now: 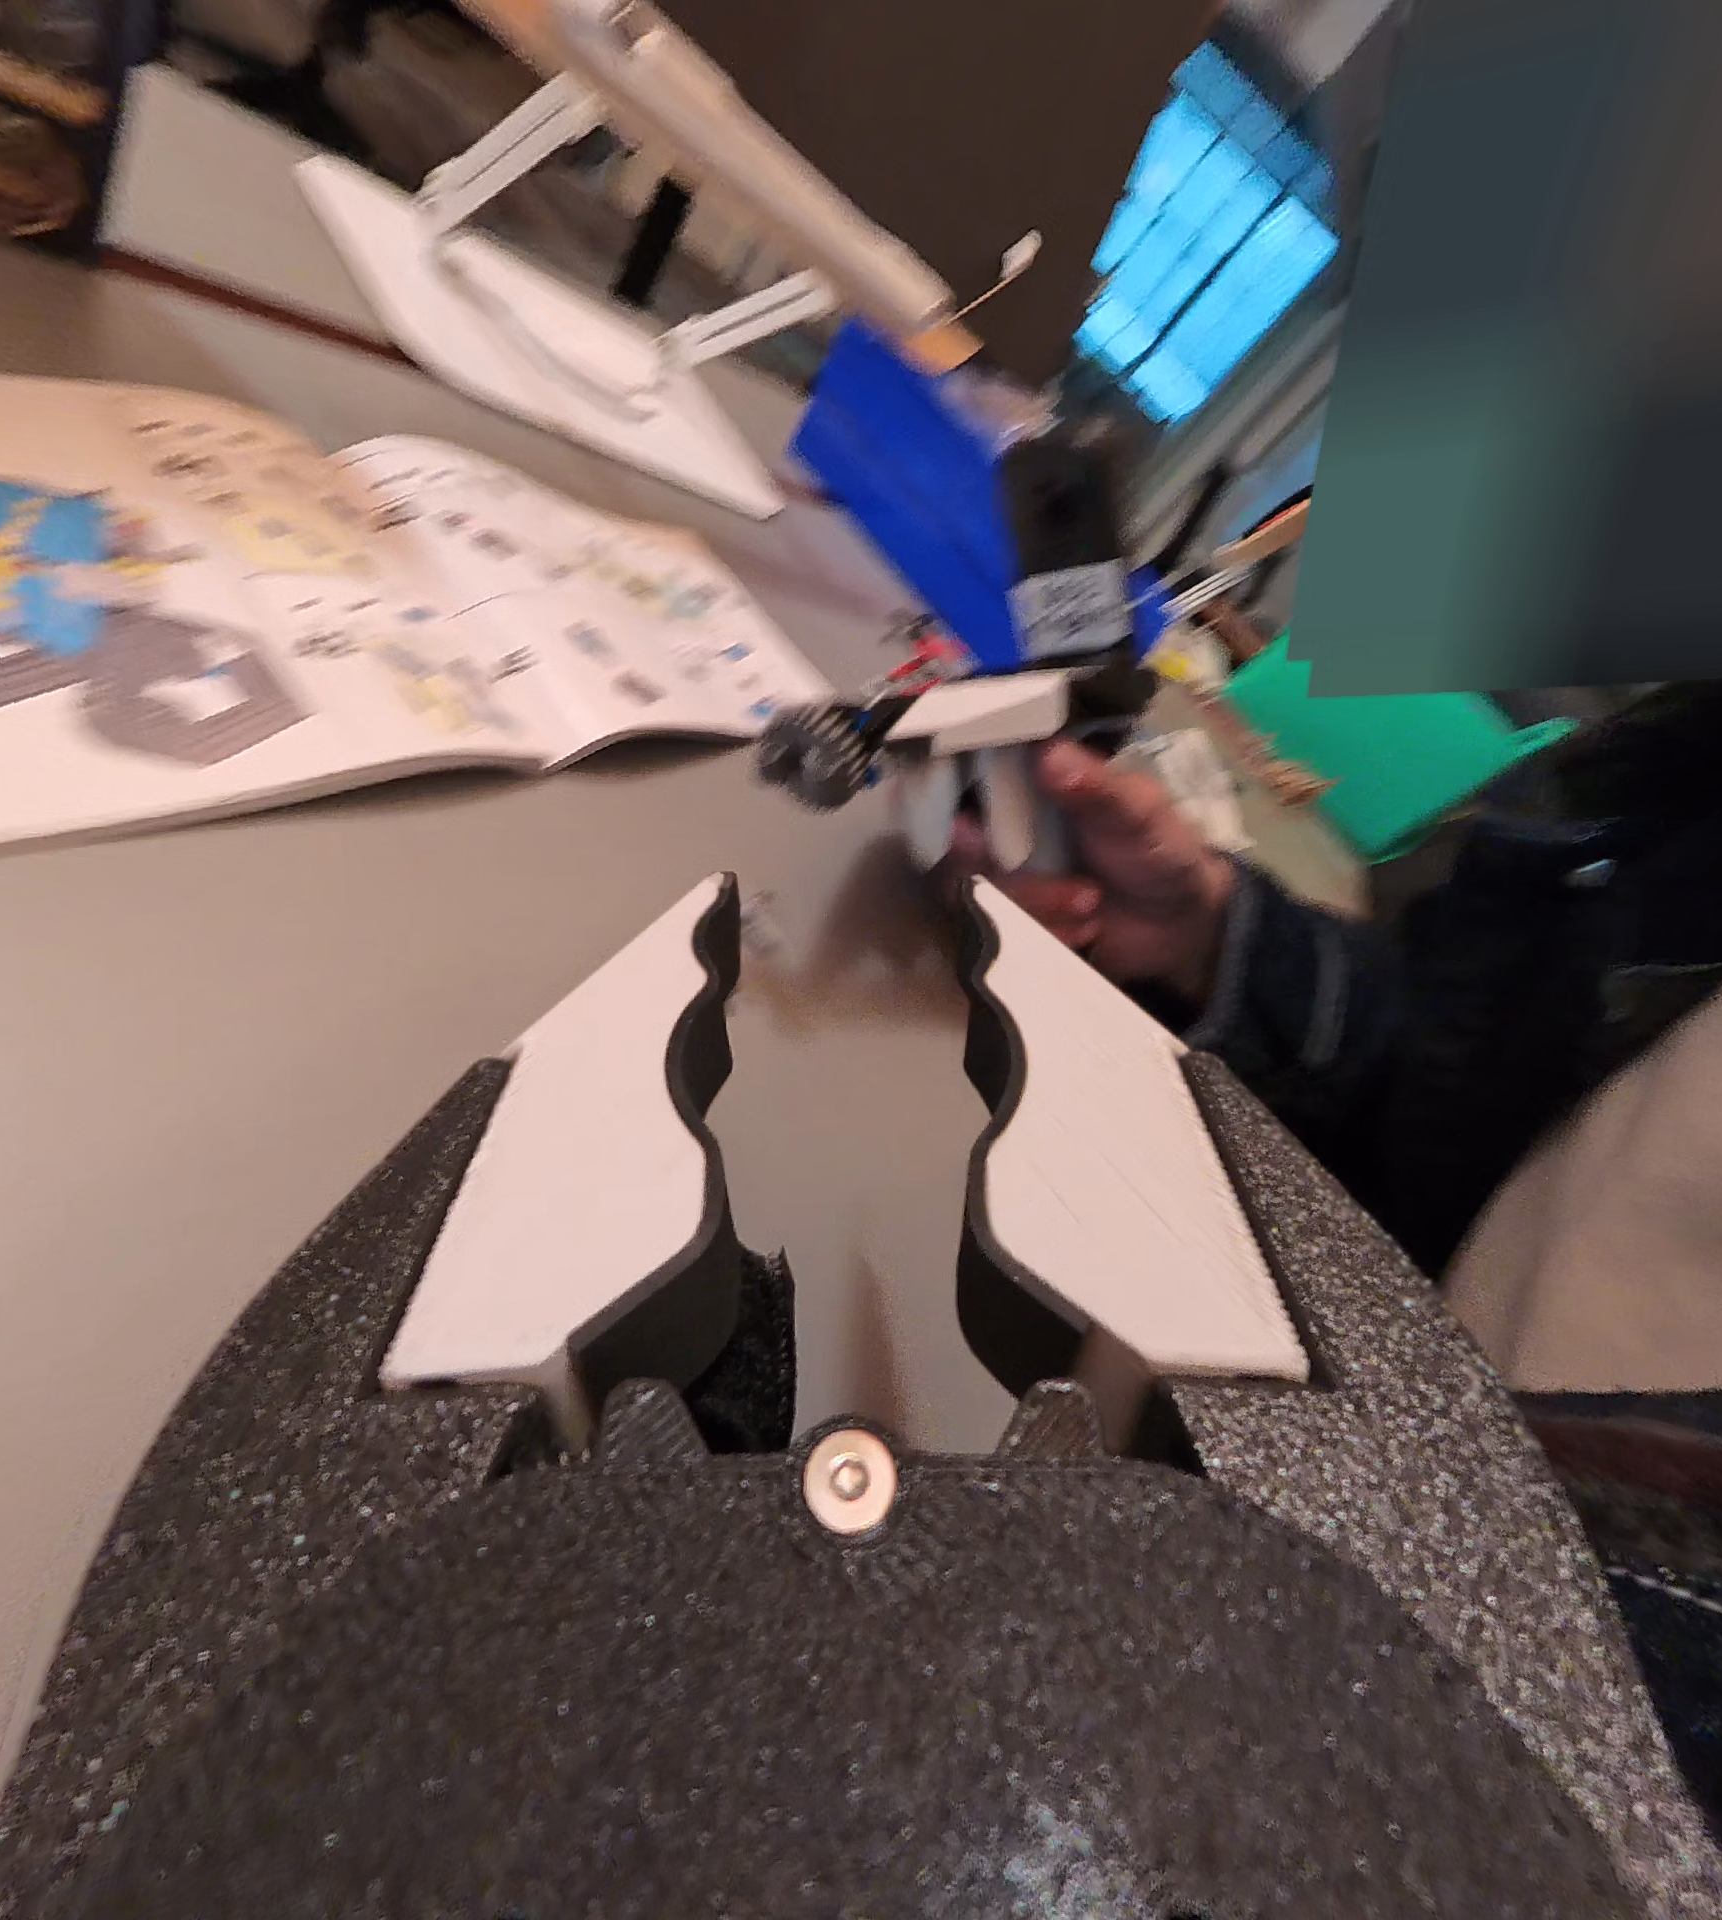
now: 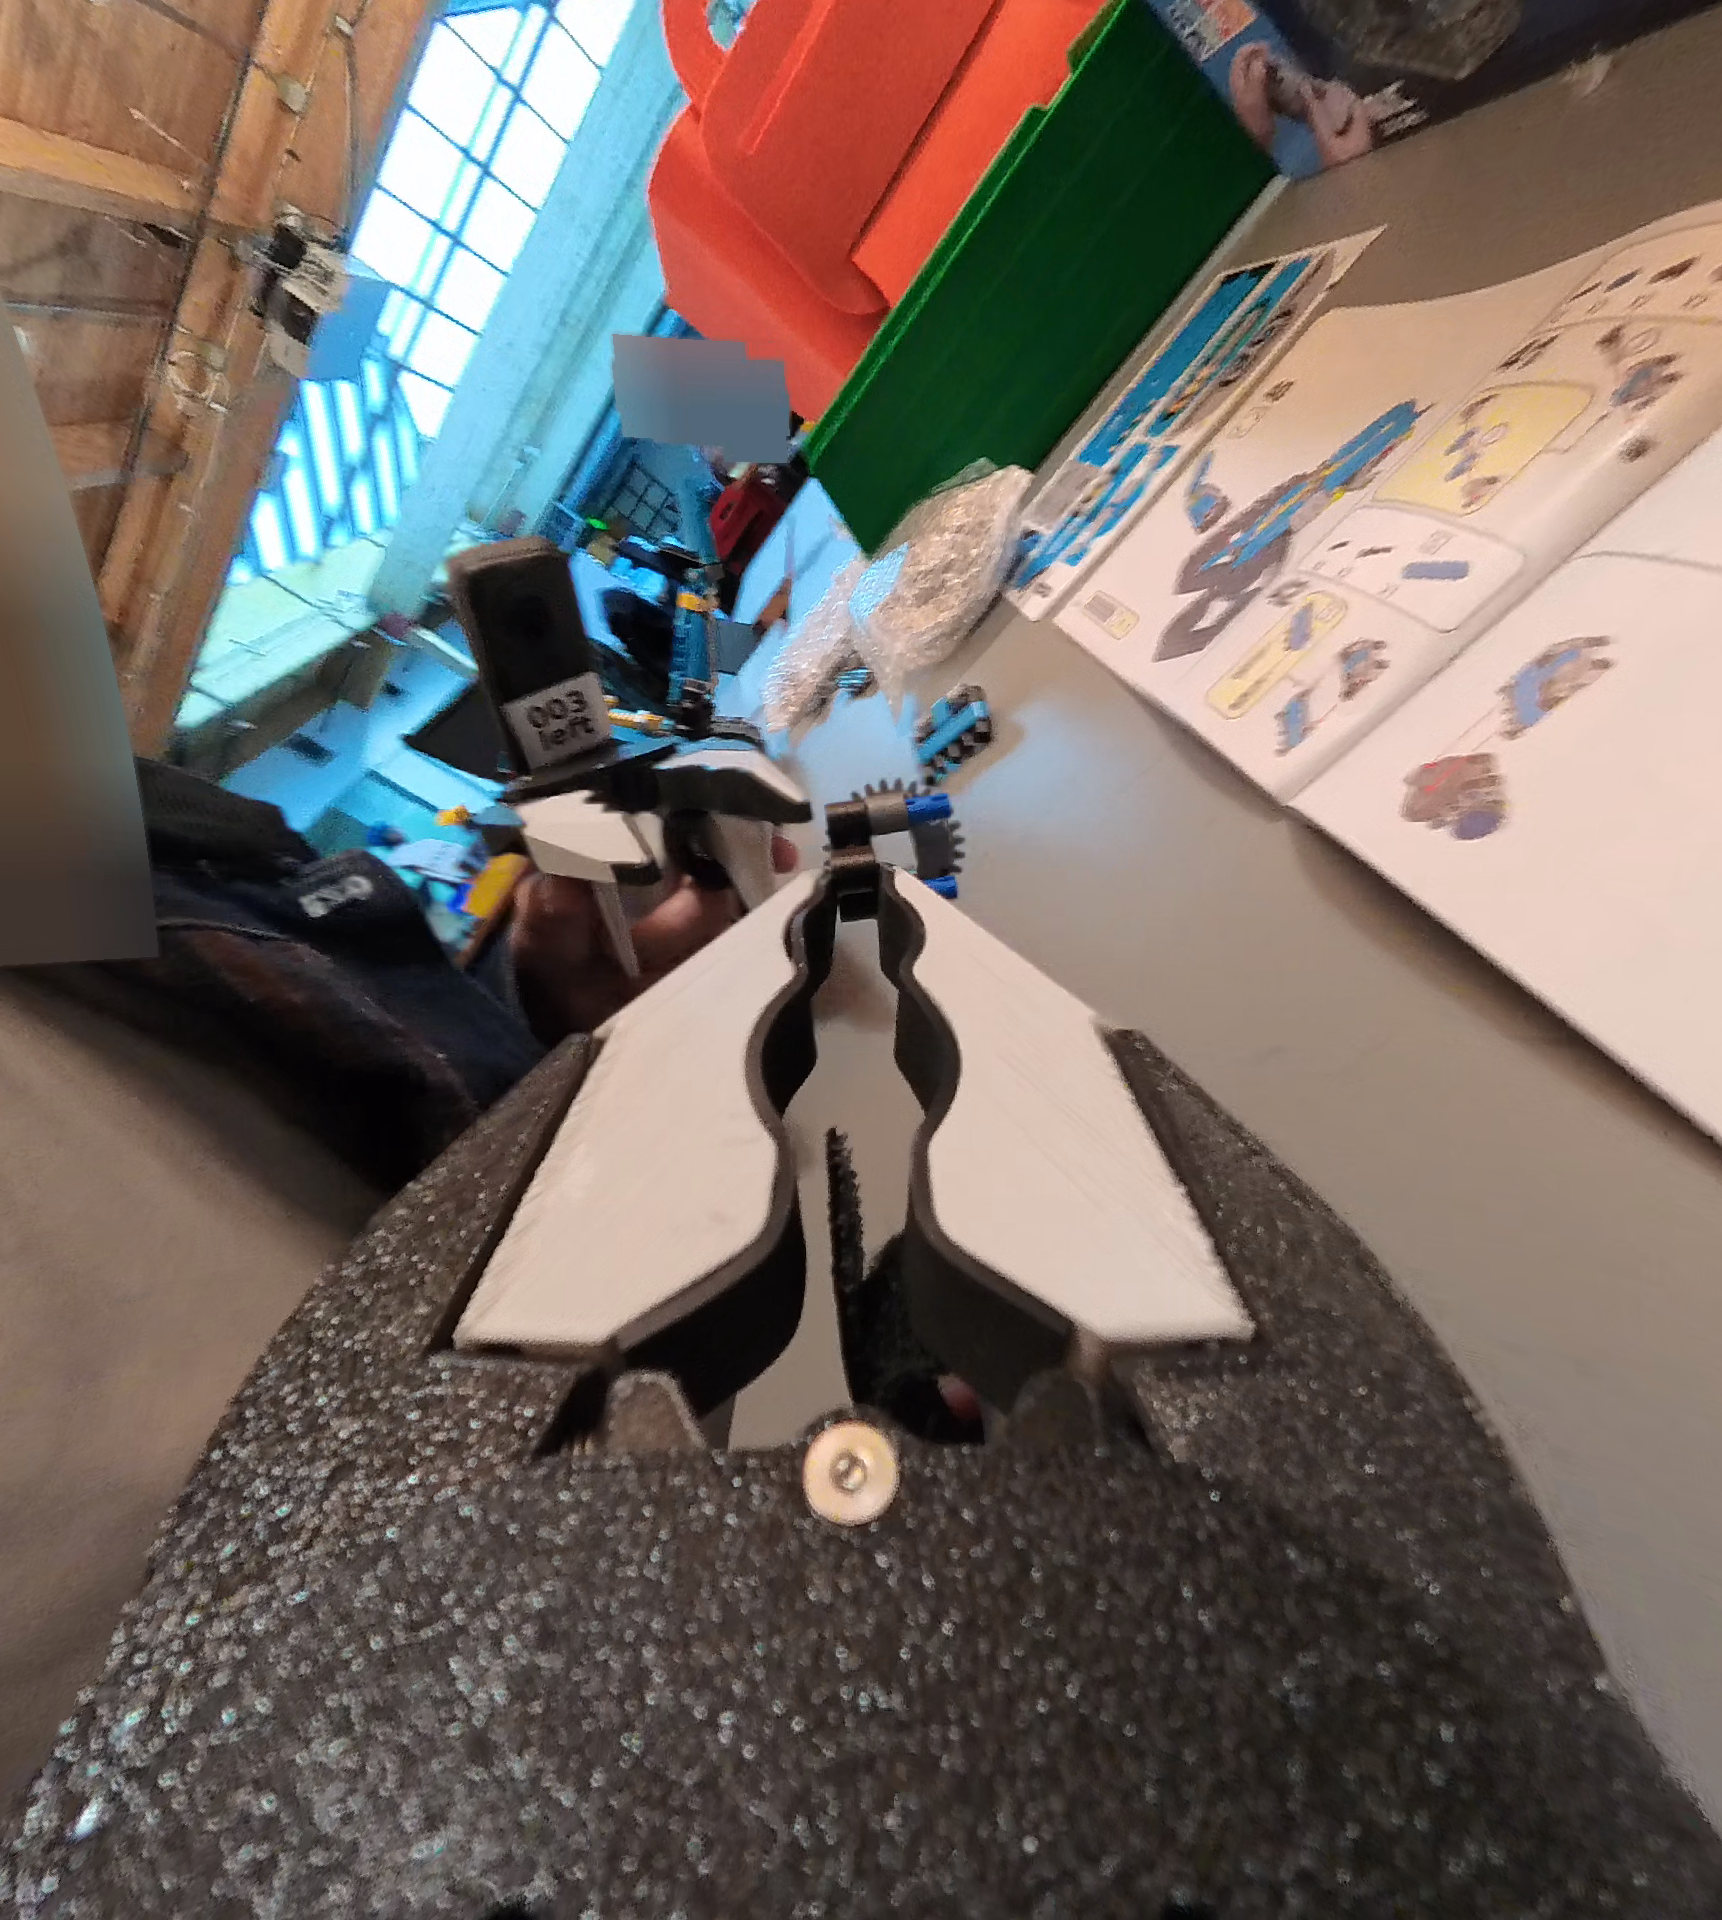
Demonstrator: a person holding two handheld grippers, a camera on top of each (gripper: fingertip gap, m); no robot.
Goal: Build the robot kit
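Observation:
My right gripper (image 2: pixel 852 896) is shut on a small black toy-brick assembly (image 2: pixel 883 831) with a grey gear and blue pins, held at the fingertips above the grey table (image 2: pixel 1200 1039). In the left wrist view the right gripper (image 1: pixel 883 727) and the assembly (image 1: pixel 810 753) show blurred just beyond my left gripper's tips. My left gripper (image 1: pixel 852 894) is open and empty, low over the table (image 1: pixel 213 1039). It also shows in the right wrist view (image 2: pixel 722 821), close to the left of the assembly, held by a hand.
An open instruction booklet (image 2: pixel 1459 623) lies on the table; it also shows in the left wrist view (image 1: pixel 265 623). A small blue and black brick build (image 2: pixel 956 732), clear bags of parts (image 2: pixel 940 561), a green bin (image 2: pixel 1023 312) and an orange bin (image 2: pixel 815 156) stand behind. A white stand (image 1: pixel 545 343) is far left. The gap from one gripper's tips to the other's is roughly 7 cm.

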